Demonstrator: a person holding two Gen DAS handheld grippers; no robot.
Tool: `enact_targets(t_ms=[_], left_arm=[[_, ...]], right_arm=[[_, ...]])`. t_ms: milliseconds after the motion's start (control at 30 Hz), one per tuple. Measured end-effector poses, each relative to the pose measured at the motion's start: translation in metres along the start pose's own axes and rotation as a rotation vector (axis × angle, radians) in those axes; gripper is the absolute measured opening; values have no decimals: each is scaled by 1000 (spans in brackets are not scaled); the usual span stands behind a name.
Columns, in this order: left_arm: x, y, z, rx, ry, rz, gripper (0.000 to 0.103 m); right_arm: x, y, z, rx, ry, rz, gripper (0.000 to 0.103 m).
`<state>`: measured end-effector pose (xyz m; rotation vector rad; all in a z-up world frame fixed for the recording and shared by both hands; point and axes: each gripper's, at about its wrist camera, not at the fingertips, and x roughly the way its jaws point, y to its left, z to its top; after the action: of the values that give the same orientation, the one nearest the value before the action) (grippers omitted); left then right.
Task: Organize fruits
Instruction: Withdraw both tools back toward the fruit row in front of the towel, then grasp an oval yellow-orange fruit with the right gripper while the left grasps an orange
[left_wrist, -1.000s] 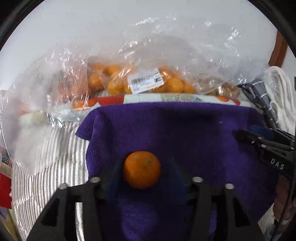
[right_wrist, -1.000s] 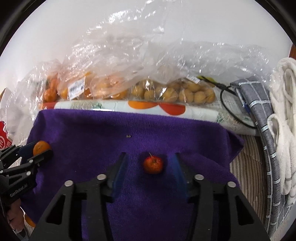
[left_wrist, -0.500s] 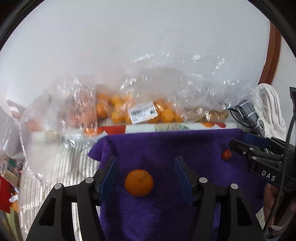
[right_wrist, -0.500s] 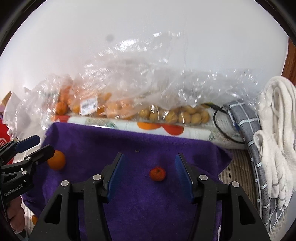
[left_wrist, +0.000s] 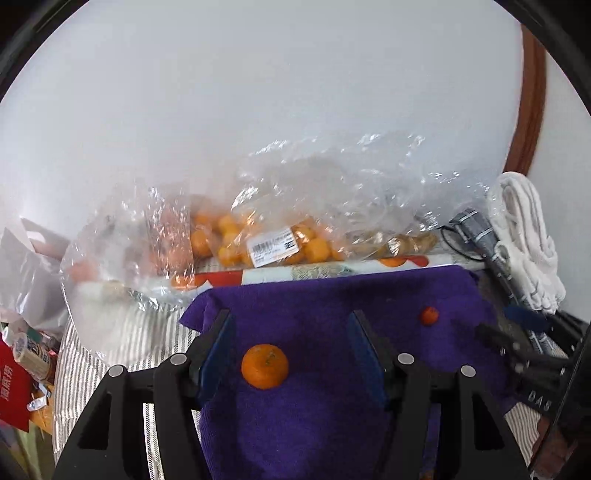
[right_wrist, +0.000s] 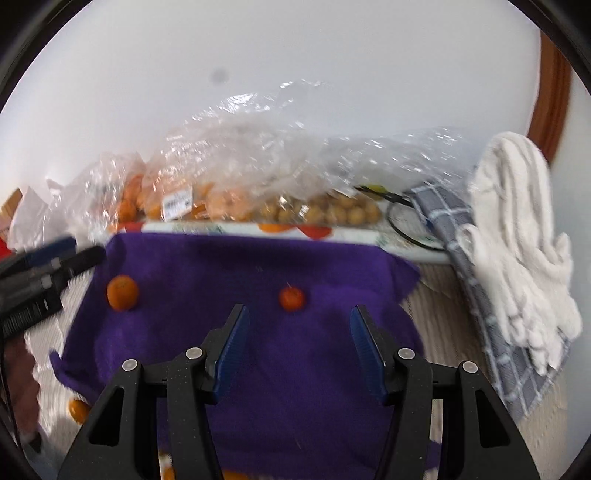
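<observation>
An orange mandarin (left_wrist: 264, 366) lies on the purple towel (left_wrist: 332, 306), between the open fingers of my left gripper (left_wrist: 290, 338), which is raised above it and holds nothing. A small red fruit (left_wrist: 429, 316) lies farther right on the towel. In the right wrist view the red fruit (right_wrist: 291, 298) sits just beyond my open, empty right gripper (right_wrist: 297, 334), and the mandarin (right_wrist: 122, 292) lies at the towel's (right_wrist: 229, 266) left edge near the left gripper (right_wrist: 55, 264).
Clear plastic bags of oranges (left_wrist: 236, 240) and of brown fruits (right_wrist: 332, 212) line the wall behind a patterned roll (left_wrist: 332, 271). A white towel (right_wrist: 517, 236) and grey checked cloth (right_wrist: 480, 280) lie at the right. Another orange (right_wrist: 78, 409) lies off the purple towel, lower left.
Both grippers have pulled back and up from the towel. The mandarin and the red fruit stay where they lay, now farther from the fingers.
</observation>
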<state>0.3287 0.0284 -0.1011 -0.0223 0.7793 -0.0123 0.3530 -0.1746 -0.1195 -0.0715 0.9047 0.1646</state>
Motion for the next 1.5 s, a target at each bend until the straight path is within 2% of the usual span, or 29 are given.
enact_targets(t_ms=[200,400,533,700,767,867,1000,1100,1200,1367,1500], left_arm=[[-23,-10,2,18,-46,-25,61],[-50,-16,2,24,-118,-45,61],[-65,-19,3,66,-154,-9,60],[-86,-9,-3,60,-155,-26,60],[-90,-2,-17,55,-137,-33,60],[-87,15,-46,28,-55,-60,60],[-84,38,-90,-17,22,-61,60],[-86,50,-116,-50,36,-53,60],[-88,53,-132,-63,45,-72,60],[-81,49,-153,-47,98,-76,60],[-67,44,-161,-46,136,-66,60]], right_arm=[[-31,-10,-31,2,-3,-13,57],[-57,1,-61,-26,-24,-20,57],[-65,7,-83,-23,-6,-5,57],[-77,10,-110,-26,-9,35,57],[-76,13,-124,-41,-4,57,57],[-68,16,-136,-34,15,100,56],[-55,21,-138,-5,34,178,53],[-46,27,-133,-3,37,206,53],[-33,31,-128,-9,82,189,48],[-15,29,-122,-20,123,192,47],[-2,26,-118,14,172,260,43]])
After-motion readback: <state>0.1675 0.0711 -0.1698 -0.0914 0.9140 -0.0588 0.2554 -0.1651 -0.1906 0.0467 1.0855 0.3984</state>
